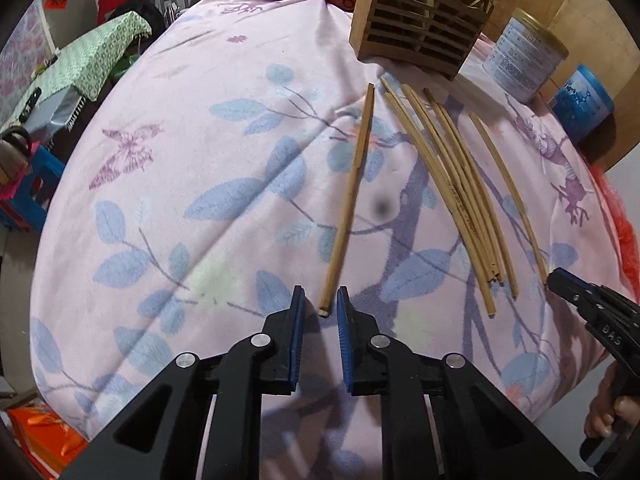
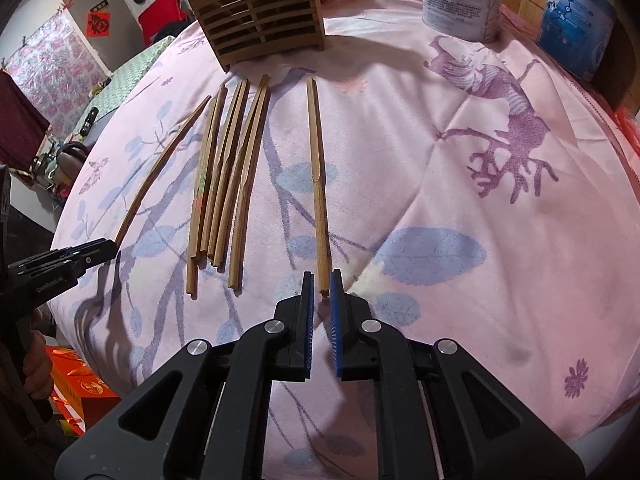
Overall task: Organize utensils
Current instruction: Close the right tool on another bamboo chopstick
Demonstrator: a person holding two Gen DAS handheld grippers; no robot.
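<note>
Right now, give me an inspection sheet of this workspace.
Surface: pink floral cloth, creased.
Job's things: wooden holder upright at the far side with one stick in it; a bundle of chopsticks lying flat; a left chopstick and a right chopstick lying apart from the bundle.
Clutter: white tin and blue tin beside the holder.
Grippers: left gripper open, the left chopstick's near end between its jaws; right gripper nearly closed around the right chopstick's near end, contact unclear.
Cables: nothing seen.
Surroundings: green-covered furniture, orange boxes on the floor.
</note>
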